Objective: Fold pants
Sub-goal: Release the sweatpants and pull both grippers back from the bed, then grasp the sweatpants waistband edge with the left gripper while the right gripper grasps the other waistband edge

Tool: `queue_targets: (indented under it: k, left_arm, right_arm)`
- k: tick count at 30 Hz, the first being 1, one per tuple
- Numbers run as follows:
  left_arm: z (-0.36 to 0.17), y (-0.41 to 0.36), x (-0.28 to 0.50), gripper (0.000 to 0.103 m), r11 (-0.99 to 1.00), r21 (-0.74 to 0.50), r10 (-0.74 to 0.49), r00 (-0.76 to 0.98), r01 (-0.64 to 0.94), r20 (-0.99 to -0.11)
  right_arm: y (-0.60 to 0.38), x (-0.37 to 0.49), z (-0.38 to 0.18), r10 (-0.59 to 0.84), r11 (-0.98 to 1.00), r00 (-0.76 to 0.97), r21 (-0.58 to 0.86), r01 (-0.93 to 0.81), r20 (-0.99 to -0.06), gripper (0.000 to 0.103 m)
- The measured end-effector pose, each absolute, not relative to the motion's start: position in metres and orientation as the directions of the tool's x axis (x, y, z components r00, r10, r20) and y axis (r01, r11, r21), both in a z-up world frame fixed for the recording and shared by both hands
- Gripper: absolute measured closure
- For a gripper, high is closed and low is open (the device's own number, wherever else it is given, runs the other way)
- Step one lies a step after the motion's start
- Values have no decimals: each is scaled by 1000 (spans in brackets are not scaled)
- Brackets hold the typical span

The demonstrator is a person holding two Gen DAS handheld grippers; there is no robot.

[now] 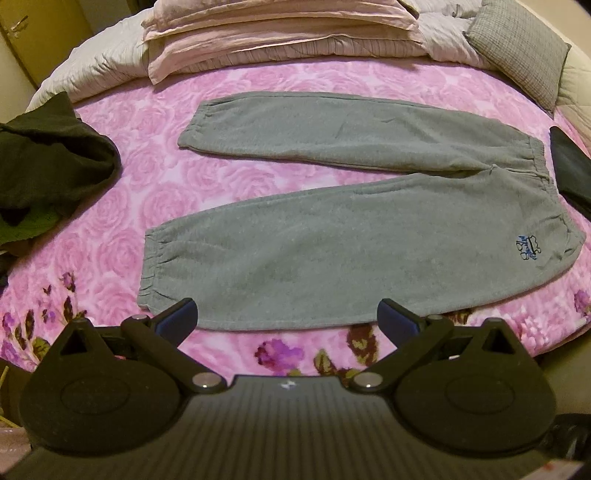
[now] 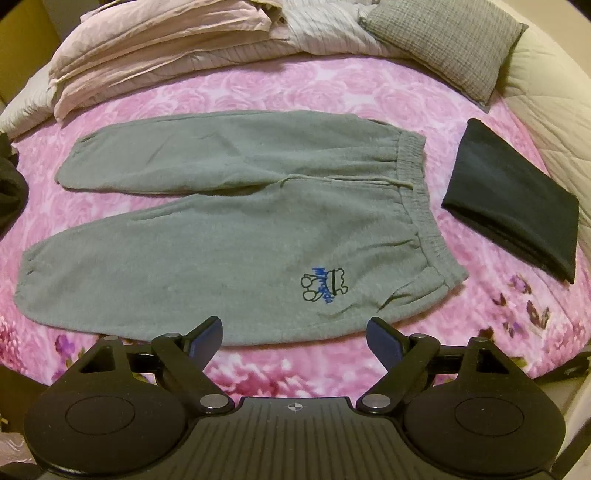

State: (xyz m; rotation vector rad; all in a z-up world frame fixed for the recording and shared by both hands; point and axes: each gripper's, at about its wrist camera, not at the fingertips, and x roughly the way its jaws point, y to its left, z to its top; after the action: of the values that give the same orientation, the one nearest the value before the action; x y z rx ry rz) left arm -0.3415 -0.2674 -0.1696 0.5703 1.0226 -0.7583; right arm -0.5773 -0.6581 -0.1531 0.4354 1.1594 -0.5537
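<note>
Grey sweatpants point(image 1: 332, 236) lie flat on a pink rose-patterned blanket point(image 1: 155, 177), legs spread toward the left, waistband point(image 2: 421, 199) at the right. A blue and black logo point(image 2: 325, 286) marks the near leg by the waist. My left gripper point(image 1: 287, 314) hangs open above the near leg's lower edge, close to the cuff point(image 1: 151, 269), nothing between its fingers. My right gripper point(image 2: 295, 330) is open too, above the near edge of the pants point(image 2: 207, 258) below the logo, touching nothing.
A folded black garment point(image 2: 513, 199) lies right of the waistband. A dark heap of clothes point(image 1: 48, 162) sits at the blanket's left. Folded pink bedding point(image 1: 273, 33) and a grey pillow point(image 2: 447, 44) line the far side. The bed's front edge point(image 1: 295, 365) runs just below the grippers.
</note>
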Motion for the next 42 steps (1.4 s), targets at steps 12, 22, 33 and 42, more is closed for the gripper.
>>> queue_targets:
  k: [12, 22, 33, 42]
  left_arm:
    - [-170, -275, -339, 1, 612, 75, -290, 312, 787, -905]
    - [-187, -341, -252, 2, 484, 113, -301, 286, 868, -910]
    - [-239, -488, -107, 15, 245, 158, -353, 240, 957, -905]
    - [-307, -576, -23, 33, -10, 250, -353, 231, 968, -907]
  right_arm:
    - [-683, -580, -164, -162, 801, 301, 54, 597, -940, 21]
    - [-744, -539, -173, -216, 815, 291, -8, 580, -932, 21]
    - [-818, -442, -190, -194, 911, 304, -56, 409, -933, 23]
    - [-905, -374, -266, -120, 973, 299, -52, 227, -947, 42]
